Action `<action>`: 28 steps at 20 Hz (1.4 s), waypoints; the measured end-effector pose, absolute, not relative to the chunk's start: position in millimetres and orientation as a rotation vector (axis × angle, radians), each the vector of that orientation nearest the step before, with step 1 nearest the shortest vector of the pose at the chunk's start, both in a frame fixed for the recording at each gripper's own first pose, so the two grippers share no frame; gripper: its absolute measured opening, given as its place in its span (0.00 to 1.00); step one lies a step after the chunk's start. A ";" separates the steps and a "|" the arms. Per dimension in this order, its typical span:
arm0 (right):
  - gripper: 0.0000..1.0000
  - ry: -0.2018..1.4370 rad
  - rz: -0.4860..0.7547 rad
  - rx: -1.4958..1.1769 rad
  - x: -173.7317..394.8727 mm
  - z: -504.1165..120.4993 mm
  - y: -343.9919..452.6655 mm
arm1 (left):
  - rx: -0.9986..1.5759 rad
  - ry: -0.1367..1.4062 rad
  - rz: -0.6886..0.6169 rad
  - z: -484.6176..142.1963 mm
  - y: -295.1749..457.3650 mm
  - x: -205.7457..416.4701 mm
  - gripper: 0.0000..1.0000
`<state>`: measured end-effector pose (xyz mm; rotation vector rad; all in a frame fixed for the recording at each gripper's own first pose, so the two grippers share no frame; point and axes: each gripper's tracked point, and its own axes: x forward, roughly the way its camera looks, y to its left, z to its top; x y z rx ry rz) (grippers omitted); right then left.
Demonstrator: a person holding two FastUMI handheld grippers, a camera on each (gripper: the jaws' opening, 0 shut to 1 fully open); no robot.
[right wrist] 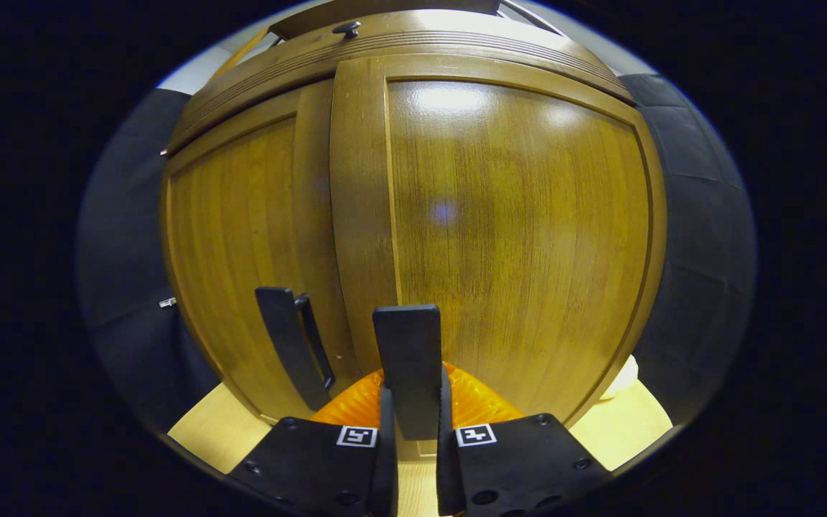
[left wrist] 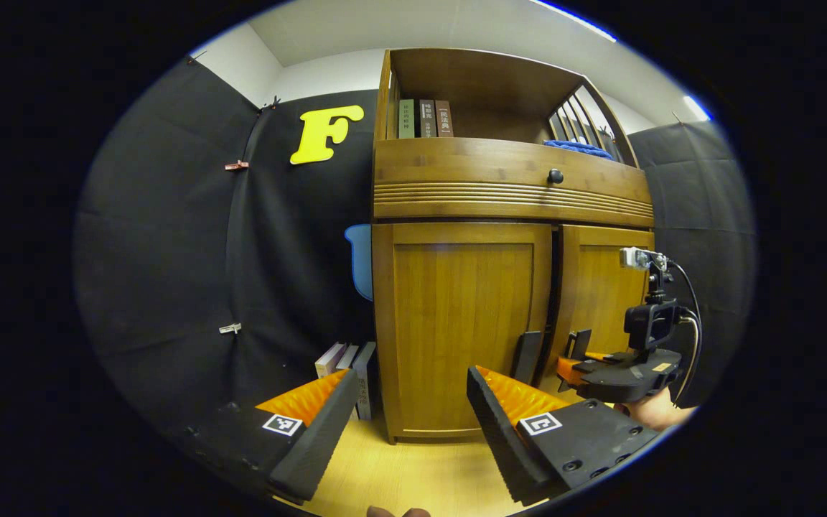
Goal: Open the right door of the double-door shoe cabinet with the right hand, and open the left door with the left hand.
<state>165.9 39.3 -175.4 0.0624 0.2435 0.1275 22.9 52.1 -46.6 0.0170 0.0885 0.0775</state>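
Note:
A wooden double-door shoe cabinet stands ahead. In the right gripper view the right door (right wrist: 521,230) is very close, and my right gripper (right wrist: 411,409) is shut on its dark vertical handle (right wrist: 408,359). The left door (right wrist: 241,244) carries a matching handle (right wrist: 291,345) just to the left. In the left gripper view my left gripper (left wrist: 410,402) is open, low before the left door (left wrist: 456,323) and short of its handle (left wrist: 526,357). There the right gripper (left wrist: 573,359), held by a hand (left wrist: 654,411), sits at the right door's handle (left wrist: 580,343). A thin dark gap runs between the doors.
Above the doors is a drawer with a round knob (left wrist: 555,176), then an open shelf with books (left wrist: 424,118) and a blue cloth (left wrist: 578,147). More books (left wrist: 349,366) stand on the wooden floor (left wrist: 413,474) left of the cabinet. Black cloth walls flank it.

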 end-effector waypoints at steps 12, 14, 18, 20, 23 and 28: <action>0.24 0.250 0.124 0.112 94.9 -154.8 -2.4 | 0.020 0.082 0.075 -43.1 22.6 -23.7 0.96; 0.24 0.249 0.117 0.114 77.8 -155.2 -17.1 | 0.021 0.081 0.075 -42.2 18.9 -29.4 0.96; 0.24 0.248 0.108 0.110 59.5 -153.3 -38.3 | 0.014 0.083 0.065 -44.3 9.1 -31.7 0.94; 0.24 0.251 0.104 0.117 52.3 -152.4 -47.3 | 0.009 0.084 0.051 -45.0 -1.0 -31.5 0.94; 0.24 0.253 0.095 0.101 43.4 -151.4 -59.9 | 0.007 0.078 0.032 -42.6 -17.9 -29.2 0.94; 0.24 0.263 0.065 0.092 26.2 -150.4 -88.6 | -0.004 0.067 0.010 -35.7 -50.1 -22.5 0.94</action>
